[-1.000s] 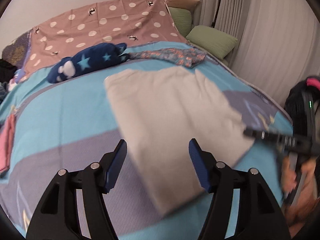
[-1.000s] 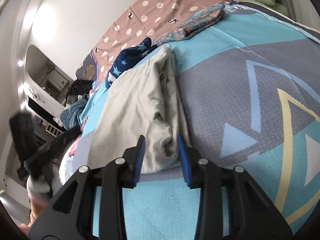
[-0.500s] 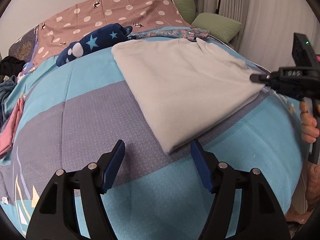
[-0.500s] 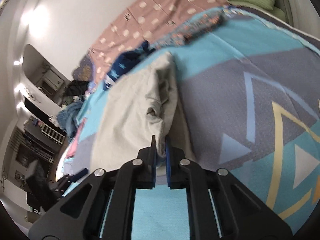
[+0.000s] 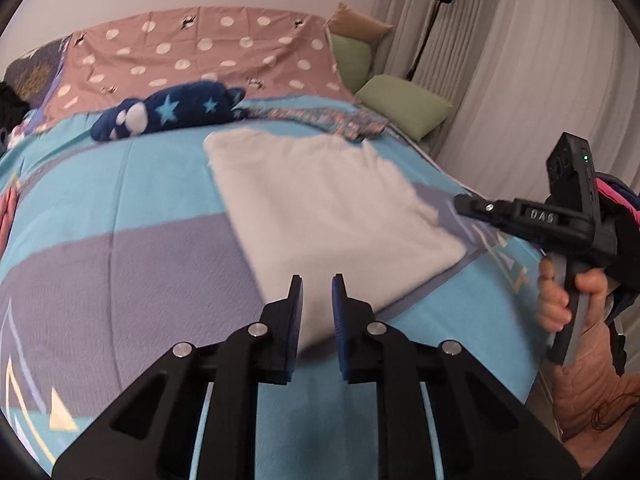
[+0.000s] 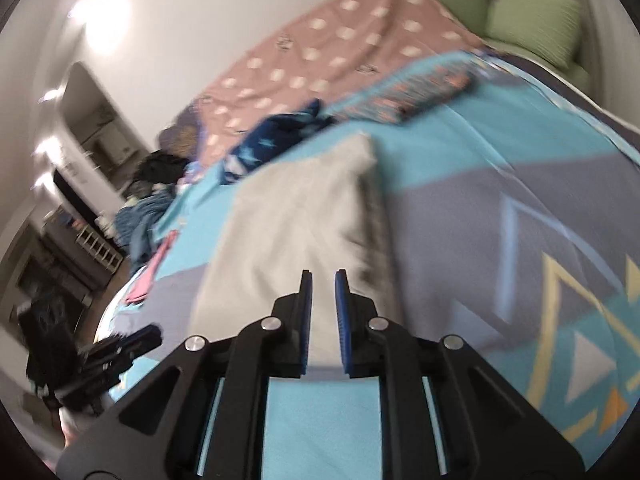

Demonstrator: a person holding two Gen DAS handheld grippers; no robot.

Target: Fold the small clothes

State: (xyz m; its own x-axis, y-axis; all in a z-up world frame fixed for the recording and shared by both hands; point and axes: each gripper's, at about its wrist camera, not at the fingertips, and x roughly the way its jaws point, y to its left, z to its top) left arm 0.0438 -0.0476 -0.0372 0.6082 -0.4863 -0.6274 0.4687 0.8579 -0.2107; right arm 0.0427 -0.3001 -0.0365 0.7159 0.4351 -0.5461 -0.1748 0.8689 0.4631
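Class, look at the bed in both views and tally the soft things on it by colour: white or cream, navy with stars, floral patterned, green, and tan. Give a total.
White or cream folded garment: 1
Navy star-print item: 1
Floral patterned cloth: 1
Green pillows: 2
Tan pillow: 1
Total: 6

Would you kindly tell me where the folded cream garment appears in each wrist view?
Left wrist: the cream garment lies centre, ahead of the left claw.
Right wrist: centre-left, ahead of the right claw.
Shared landmark: the navy star plush beyond it.
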